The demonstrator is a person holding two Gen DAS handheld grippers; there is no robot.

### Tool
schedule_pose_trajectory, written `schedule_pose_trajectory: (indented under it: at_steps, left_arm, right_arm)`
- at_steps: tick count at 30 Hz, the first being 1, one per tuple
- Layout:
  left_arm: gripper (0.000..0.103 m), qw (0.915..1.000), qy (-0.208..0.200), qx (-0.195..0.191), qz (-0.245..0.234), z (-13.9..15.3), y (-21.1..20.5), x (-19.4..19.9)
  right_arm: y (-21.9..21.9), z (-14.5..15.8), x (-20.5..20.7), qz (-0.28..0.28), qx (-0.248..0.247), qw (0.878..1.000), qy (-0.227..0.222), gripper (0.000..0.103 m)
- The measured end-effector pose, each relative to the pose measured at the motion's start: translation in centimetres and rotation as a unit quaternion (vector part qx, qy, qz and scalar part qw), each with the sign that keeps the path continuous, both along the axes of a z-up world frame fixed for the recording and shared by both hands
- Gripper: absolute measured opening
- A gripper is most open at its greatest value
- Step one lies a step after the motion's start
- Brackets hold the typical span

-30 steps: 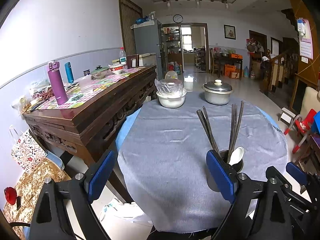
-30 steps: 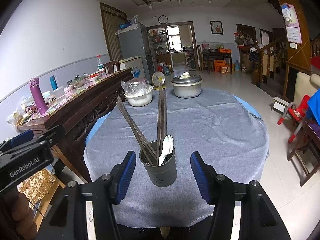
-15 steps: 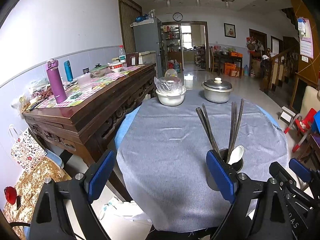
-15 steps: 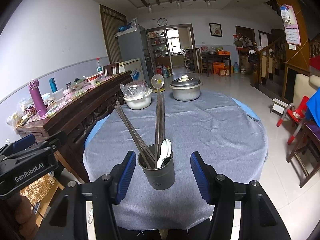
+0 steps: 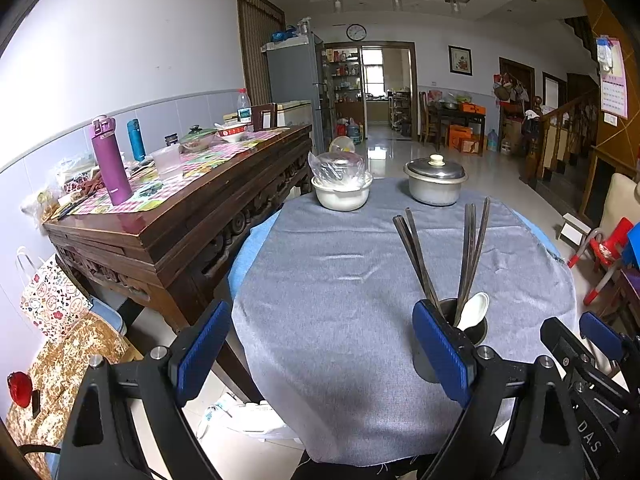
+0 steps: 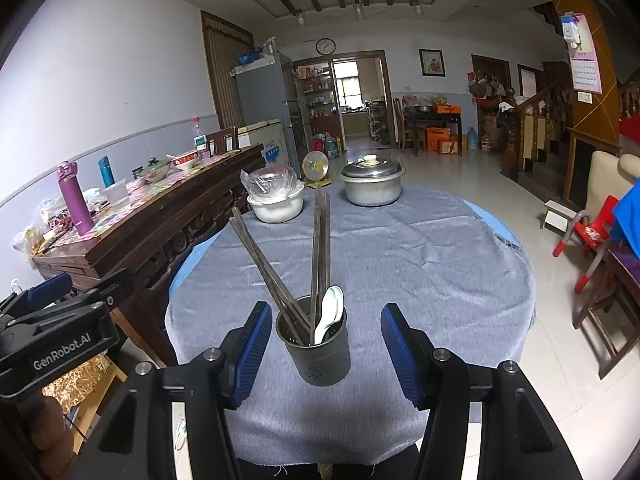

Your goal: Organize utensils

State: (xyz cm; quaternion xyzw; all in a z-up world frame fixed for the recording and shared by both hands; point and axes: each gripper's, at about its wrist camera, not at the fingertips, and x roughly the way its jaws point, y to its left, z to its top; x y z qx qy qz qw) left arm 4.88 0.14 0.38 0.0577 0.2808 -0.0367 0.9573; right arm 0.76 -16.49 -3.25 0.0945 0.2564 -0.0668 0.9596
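Grey holder of chopsticks stands free between the spread right gripper — left gripper spread too.

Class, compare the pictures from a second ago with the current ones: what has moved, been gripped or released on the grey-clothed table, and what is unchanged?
Nothing visibly changed. Both tongs, left and right, stay open and still, gripping nothing. The dark utensil holder stands between the right tongs' pads, untouched, with the chopsticks and white spoon in it as before. The bowl and lidded pot have not moved.
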Motion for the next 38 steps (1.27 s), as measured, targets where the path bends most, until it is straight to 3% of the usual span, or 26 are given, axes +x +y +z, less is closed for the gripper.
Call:
schedule_pose_trajectory:
  at_steps: [29, 34, 38]
  left_arm:
    - [0.092, 0.9992, 0.038, 0.013, 0.000, -1.6, -1.3, 2.3]
    - [0.092, 0.9989, 0.046, 0.011, -0.005, -2.4, -1.3, 3.6]
    - [0.092, 0.9973, 0.069, -0.020, 0.016, -4.0, 0.8, 8.2]
  right_arm:
    - [-1.4, -2.2, 2.7, -0.002, 0.017, 1.000, 0.024, 0.061]
    - [-3.5, -2.9, 3.2, -0.014, 0.034, 0.999, 0.023, 0.061]
    - [-7.8, -3.8, 4.2, -0.071, 0.032, 0.997, 0.020, 0.063]
